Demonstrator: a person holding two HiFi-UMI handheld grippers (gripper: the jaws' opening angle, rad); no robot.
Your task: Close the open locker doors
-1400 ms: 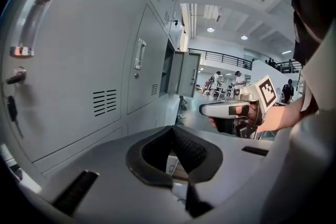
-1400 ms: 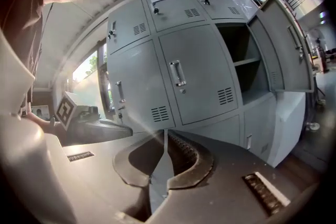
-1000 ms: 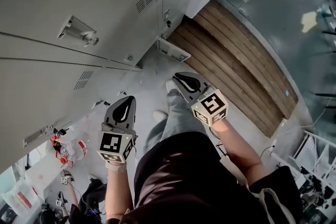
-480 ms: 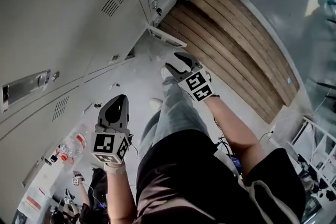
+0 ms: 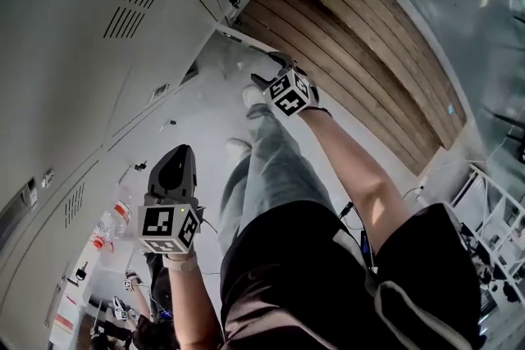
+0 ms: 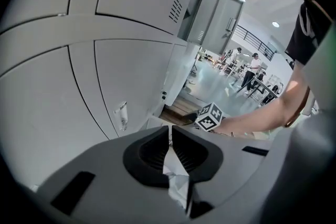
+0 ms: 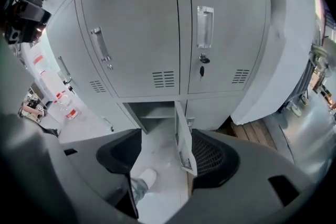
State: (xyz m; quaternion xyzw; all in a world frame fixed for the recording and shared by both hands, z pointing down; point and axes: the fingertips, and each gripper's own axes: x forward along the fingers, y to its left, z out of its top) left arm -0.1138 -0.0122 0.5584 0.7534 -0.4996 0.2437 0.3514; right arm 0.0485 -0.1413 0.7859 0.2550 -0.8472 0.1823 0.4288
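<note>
A low locker (image 7: 152, 108) stands open in the grey locker bank. Its door (image 7: 185, 136) swings out toward me, and in the head view the same door (image 5: 244, 42) juts out just above the floor. My right gripper (image 5: 273, 65) reaches down close to the door's free edge. In the right gripper view its jaws (image 7: 165, 150) are opening wide; the door's edge shows in the gap, and the pads do not press on it. My left gripper (image 5: 174, 164) hangs back beside the closed lockers, its jaws (image 6: 170, 136) shut with nothing between them.
A slatted wooden bench (image 5: 361, 53) runs along the right of the lockers. Water bottles (image 5: 111, 224) stand on the floor at lower left. The person's legs and white shoes (image 5: 251, 94) are just under the right gripper. An upper locker door (image 6: 218, 21) also hangs open farther along.
The right gripper has moved forward and down toward the low open door, and its jaws have gone from shut to wide open. The left gripper has stayed about where it was.
</note>
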